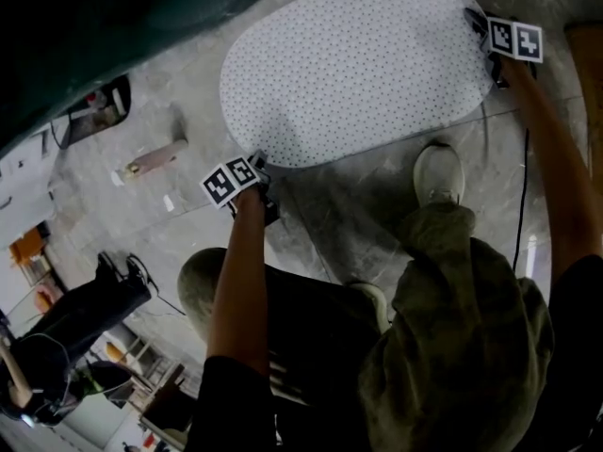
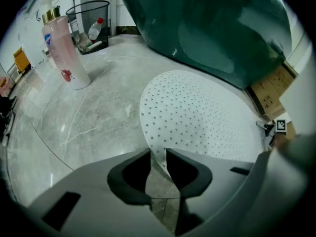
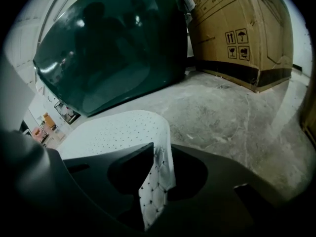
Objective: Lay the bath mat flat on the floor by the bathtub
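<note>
On the stone floor (image 1: 330,205) beside the dark green bathtub (image 1: 94,26), the dotted white bath mat (image 1: 358,64) lies nearly flat, its long axis running gripper to gripper alongside the tub. L gripper (image 1: 256,166) is at the mat's left end, jaws slack, rim loose between them. R gripper (image 1: 480,26) is at the right end, jaws also eased apart, w/ a curled-up rim standing between. Probably next: each backs off outward, away from the mat.

— Where are the arms?
— Left arm (image 1: 240,281) reaches straight up mid-frame. Right arm (image 1: 565,177) stretches along the right edge towards the upper right.
— And the 2 claws?
— Left claw (image 1: 260,161) and right claw (image 1: 474,19) both have their jaws slightly parted.
</note>
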The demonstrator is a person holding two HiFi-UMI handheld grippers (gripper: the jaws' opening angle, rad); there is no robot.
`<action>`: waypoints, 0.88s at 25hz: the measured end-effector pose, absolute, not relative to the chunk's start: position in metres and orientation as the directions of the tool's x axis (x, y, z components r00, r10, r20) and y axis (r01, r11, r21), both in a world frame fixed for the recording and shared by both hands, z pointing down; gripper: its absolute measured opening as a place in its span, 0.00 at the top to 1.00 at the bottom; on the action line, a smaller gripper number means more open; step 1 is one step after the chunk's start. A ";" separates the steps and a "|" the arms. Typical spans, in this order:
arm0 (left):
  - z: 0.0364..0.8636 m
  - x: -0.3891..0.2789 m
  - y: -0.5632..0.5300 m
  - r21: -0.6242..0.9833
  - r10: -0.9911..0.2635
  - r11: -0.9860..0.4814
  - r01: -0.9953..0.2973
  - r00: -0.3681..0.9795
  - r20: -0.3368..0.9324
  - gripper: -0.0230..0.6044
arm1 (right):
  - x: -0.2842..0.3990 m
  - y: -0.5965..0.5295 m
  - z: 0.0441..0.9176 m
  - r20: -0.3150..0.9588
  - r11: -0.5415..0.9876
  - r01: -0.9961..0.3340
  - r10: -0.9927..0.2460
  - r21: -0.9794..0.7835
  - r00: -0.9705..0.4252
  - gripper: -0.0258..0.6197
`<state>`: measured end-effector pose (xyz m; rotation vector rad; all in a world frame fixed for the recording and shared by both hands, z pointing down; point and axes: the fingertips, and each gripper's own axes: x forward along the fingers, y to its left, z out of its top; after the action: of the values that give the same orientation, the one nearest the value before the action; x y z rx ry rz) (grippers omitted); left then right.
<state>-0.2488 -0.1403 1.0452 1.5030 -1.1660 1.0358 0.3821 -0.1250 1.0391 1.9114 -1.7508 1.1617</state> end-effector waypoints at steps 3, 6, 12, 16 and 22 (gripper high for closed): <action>1.041 -0.259 -0.147 0.118 -0.232 -0.100 -0.988 0.139 0.963 0.76 | 0.392 -0.121 1.030 0.700 -0.231 -0.938 -0.714 -0.259 -0.018 0.76; 1.027 -0.250 -0.161 0.132 -0.309 -0.120 -0.984 0.164 0.937 0.74 | 0.404 -0.117 1.014 0.676 -0.257 -0.944 -0.735 -0.205 0.053 0.69; 1.013 -0.176 -0.167 0.281 -0.320 -0.304 -0.910 0.375 0.870 0.74 | 0.388 -0.114 0.995 0.635 -0.169 -0.975 -0.771 -0.143 0.040 0.84; 1.032 -0.161 -0.150 0.274 -0.233 -0.407 -0.871 0.389 0.891 0.75 | 0.359 -0.103 1.025 0.719 -0.099 -0.980 -0.693 -0.171 -0.055 0.88; 1.060 -0.168 -0.128 0.234 -0.097 -0.458 -0.858 0.309 0.946 0.80 | 0.368 -0.090 1.044 0.750 -0.130 -0.973 -0.659 -0.189 -0.058 0.92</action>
<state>-0.1680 -0.1282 1.0601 1.7885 -0.8572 1.2178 0.3677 -0.0902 1.0442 1.8139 -1.7360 1.0337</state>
